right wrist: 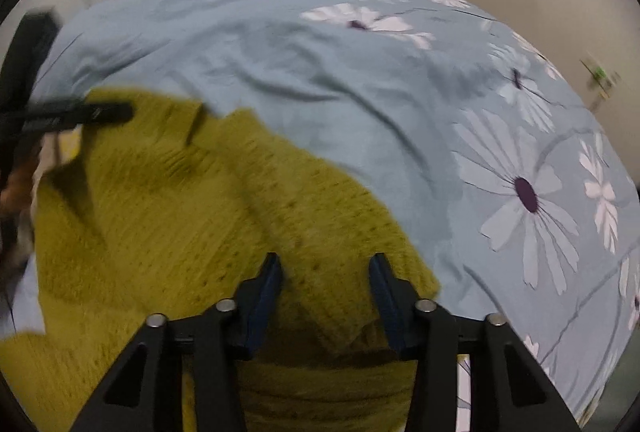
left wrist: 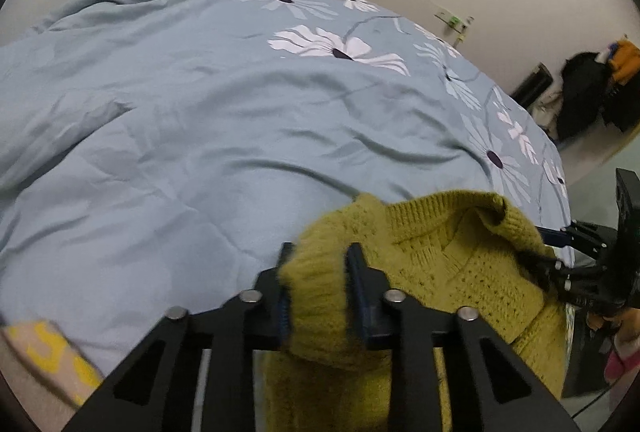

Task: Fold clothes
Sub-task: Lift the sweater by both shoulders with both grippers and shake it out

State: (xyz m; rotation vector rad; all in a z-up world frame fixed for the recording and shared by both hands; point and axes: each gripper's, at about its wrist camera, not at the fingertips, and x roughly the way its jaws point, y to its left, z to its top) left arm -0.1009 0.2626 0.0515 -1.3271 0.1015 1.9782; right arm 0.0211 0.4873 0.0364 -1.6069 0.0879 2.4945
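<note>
An olive-yellow knitted sweater [left wrist: 448, 256] lies at the near edge of a bed with a blue flowered duvet [left wrist: 200, 112]. My left gripper [left wrist: 318, 252] is shut on a bunched ribbed edge of the sweater, which fills the gap between its fingers. In the right wrist view the sweater [right wrist: 180, 208] spreads to the left, blurred by motion. My right gripper [right wrist: 326, 264] has sweater fabric between its fingers, and the jaws stand fairly wide around it. The right gripper also shows at the right edge of the left wrist view [left wrist: 576, 244]. The left gripper shows at the left of the right wrist view [right wrist: 80, 114].
The duvet [right wrist: 360, 92] covers the whole bed up to a beige wall. A dark pile of bags and clothes [left wrist: 588, 88] sits on the floor at the far right. A beige and yellow cloth [left wrist: 44, 360] lies at the lower left.
</note>
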